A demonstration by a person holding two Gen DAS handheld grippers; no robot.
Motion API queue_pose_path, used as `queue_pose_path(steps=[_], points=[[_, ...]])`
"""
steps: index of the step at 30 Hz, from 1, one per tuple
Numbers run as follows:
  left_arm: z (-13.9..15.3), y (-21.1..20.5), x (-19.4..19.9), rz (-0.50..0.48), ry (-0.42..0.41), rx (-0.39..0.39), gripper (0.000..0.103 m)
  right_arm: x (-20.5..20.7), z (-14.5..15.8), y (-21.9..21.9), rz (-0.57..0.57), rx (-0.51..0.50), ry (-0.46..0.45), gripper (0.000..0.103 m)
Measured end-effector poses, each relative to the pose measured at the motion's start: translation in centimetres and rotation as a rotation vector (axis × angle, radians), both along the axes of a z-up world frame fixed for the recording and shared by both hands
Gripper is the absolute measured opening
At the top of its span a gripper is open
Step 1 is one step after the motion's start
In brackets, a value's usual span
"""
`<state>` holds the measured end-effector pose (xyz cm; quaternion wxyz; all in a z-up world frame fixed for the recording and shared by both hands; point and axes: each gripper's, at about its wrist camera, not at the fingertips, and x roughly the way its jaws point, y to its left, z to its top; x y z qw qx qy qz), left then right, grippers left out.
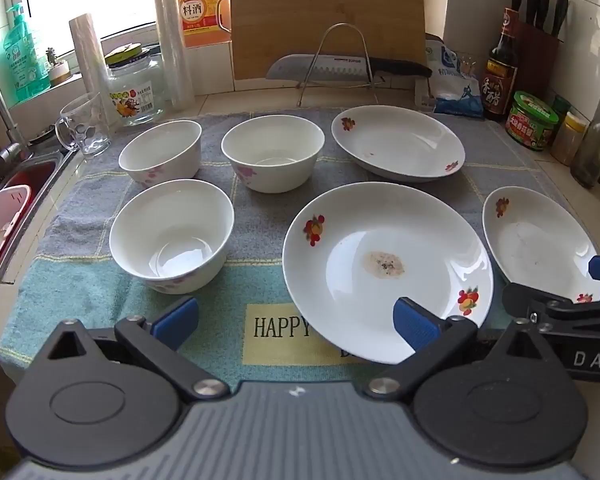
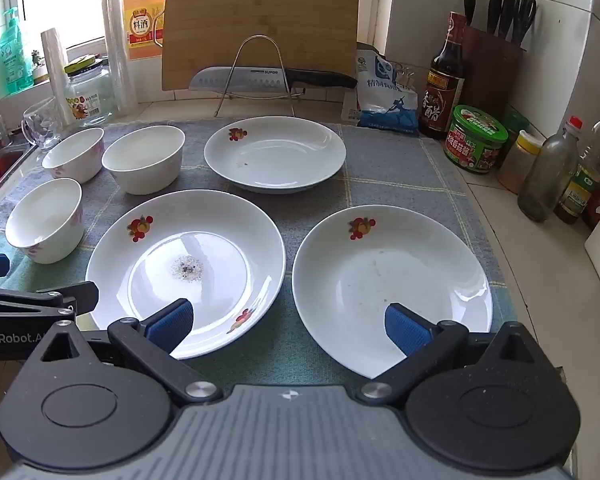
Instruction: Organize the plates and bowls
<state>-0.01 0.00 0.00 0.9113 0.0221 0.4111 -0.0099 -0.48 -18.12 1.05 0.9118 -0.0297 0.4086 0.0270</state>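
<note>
Kitchen counter, towel [image 1: 236, 240]: three bowls [image 1: 172, 236] centre-left, three plates [image 2: 392, 280] centre and right, none stacked, so I judge nothing done. My left gripper [image 1: 296, 320] and right gripper [image 2: 288, 324] gape empty.

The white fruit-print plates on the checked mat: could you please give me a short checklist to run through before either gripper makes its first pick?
1. Left gripper jaws open, holding nothing: ok.
2. Right gripper jaws open, holding nothing: ok.
3. Three white fruit-print plates lie separate, unstacked; near-right plate uncovered: ok.
4. Near-left plate clean: not ok, dried residue at its centre.
5. Three white floral bowls upright, apart: ok.
6. Silver kitchen knife resting on its wire rack behind the mat: ok.
</note>
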Motion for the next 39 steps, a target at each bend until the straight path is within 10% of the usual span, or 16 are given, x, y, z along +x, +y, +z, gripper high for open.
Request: queue_pose_path(steps=[39], points=[[0.78, -0.07, -0.23, -0.002, -0.007, 0.002, 0.102, -0.27, 0.41, 0.14, -0.005, -0.003, -0.014, 0.103]])
